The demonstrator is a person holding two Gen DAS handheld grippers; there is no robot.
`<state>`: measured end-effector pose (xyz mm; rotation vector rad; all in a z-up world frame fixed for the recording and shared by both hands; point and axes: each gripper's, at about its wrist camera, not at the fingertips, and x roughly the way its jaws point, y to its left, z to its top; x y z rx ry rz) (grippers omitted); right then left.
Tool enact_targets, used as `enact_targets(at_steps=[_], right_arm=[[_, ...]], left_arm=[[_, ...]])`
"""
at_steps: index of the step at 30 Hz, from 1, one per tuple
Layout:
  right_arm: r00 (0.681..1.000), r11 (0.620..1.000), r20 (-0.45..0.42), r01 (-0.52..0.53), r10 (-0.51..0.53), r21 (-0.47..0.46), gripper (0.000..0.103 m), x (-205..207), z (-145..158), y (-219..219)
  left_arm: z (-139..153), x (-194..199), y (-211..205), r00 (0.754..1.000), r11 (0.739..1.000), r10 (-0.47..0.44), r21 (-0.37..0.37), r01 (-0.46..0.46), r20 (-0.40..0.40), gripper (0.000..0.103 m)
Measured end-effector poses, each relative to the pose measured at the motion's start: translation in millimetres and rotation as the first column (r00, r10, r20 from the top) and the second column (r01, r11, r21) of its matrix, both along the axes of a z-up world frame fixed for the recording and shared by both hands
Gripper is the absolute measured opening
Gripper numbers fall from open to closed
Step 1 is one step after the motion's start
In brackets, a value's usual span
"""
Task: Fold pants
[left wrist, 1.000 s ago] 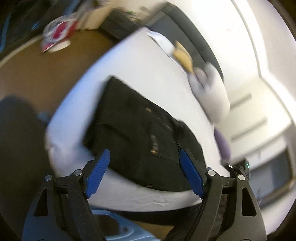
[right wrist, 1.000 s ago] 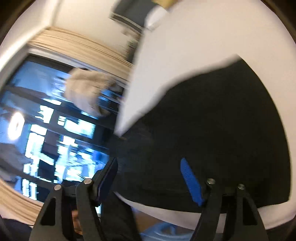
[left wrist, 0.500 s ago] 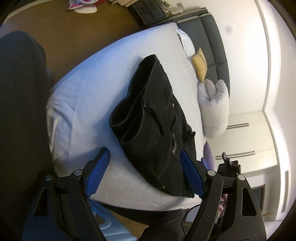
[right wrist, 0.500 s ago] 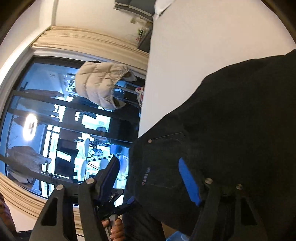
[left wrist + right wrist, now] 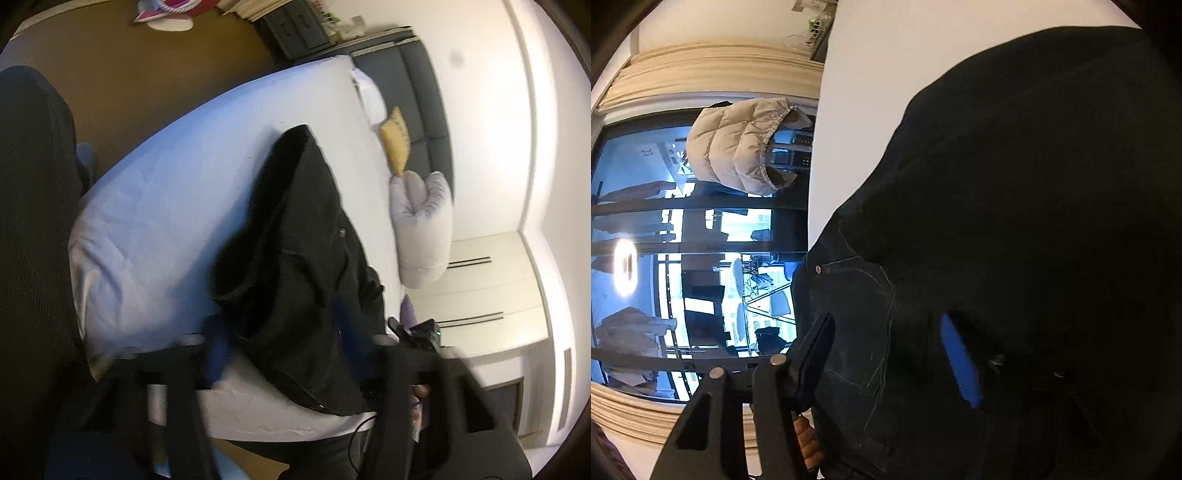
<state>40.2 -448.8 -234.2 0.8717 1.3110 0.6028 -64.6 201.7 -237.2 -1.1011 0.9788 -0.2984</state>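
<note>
You see black pants on a white bed, a yellow cushion far right, blue gripper pads.

Left wrist camera looks down along its hand-held gripper from the near edge of the bed, facing the headboard. Right wrist camera sits much closer, rolled sideways, window to its left. Both views share the black pants and white bedsheet.
</note>
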Motion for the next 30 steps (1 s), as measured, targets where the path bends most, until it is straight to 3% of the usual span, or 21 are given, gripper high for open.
enact_targets(at_steps=[4, 7, 13, 19, 21, 25, 27, 30], right_arm=[[0.999, 0.999, 0.026, -0.019, 0.02, -0.048, 0.064, -1.6, 3.7, 4.1], [1.0, 0.999, 0.03, -0.008, 0.009, -0.039, 0.064, -4.2, 3.2, -1.8], [0.999, 0.999, 0.052, -0.005, 0.007, -0.051, 0.064, -5.6, 3.5, -1.8], [0.998, 0.999, 0.058, 0.002, 0.0, -0.045, 0.064, -4.3, 5.8, -4.5], [0.999, 0.999, 0.04, 0.025, -0.023, -0.03, 0.064, -3.5, 9.1, -8.6], [0.996, 1.0, 0.088, 0.028, -0.029, 0.014, 0.066, -4.6, 30.3, -17.4], [0.994, 0.997, 0.102, 0.018, -0.025, 0.07, 0.068, -2.8, 41.4, -23.0], [0.99, 0.989, 0.139, 0.01, -0.031, 0.15, 0.079, 0.3, 58.6, -33.7]], left_arm=[[4.0, 8.9, -8.0, 1.0, 0.999, -0.019, 0.028, 0.019, -0.001, 0.02], [23.8, 11.6, -16.4, 0.999, 0.996, -0.036, 0.078, 0.033, 0.029, 0.016], [68.2, 18.9, -36.0, 0.992, 0.984, -0.08, 0.166, 0.063, 0.102, 0.013], [117.6, 25.8, -70.3, 0.969, 0.955, -0.165, 0.276, 0.11, 0.185, 0.013], [135.4, 26.4, -88.3, 0.952, 0.932, -0.219, 0.335, 0.138, 0.215, 0.013], [172.9, 35.1, -161.6, 0.883, 0.852, -0.383, 0.473, 0.224, 0.271, 0.013], [182.2, 38.7, -204.6, 0.833, 0.796, -0.477, 0.539, 0.275, 0.281, 0.013], [184.3, 40.3, -260.6, 0.766, 0.725, -0.581, 0.603, 0.334, 0.275, 0.013]])
